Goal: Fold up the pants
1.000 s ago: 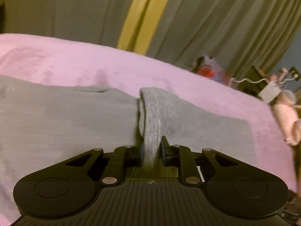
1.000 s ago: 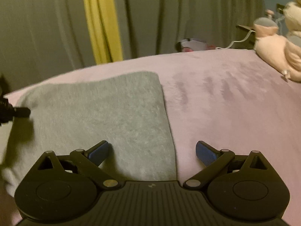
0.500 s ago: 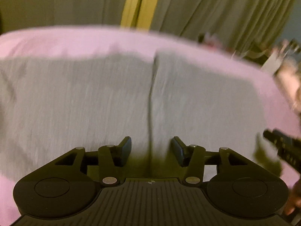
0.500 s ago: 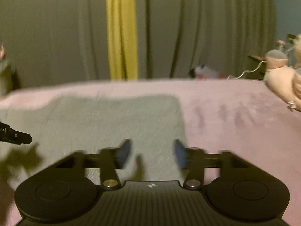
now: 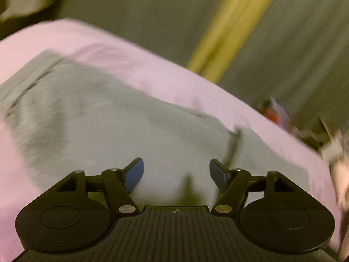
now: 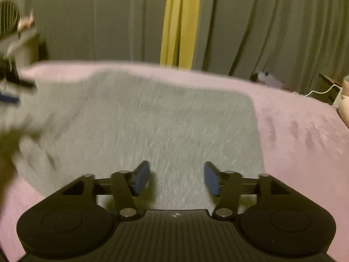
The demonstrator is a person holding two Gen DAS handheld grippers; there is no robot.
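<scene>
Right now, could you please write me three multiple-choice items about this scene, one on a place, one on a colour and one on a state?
1. Where do the pants lie?
A. on the pink blanket
B. on a wooden floor
C. over a chair

2. What colour is the strip between the grey curtains?
A. red
B. yellow
C. white

3. How is the left hand-held gripper?
A. shut on the pants
B. shut on nothing
C. open

Answers:
1. A, since pink blanket surrounds the grey cloth in both views.
2. B, since a yellow band runs down between the curtain folds.
3. C, since its blue pads stand apart with nothing between them.
</scene>
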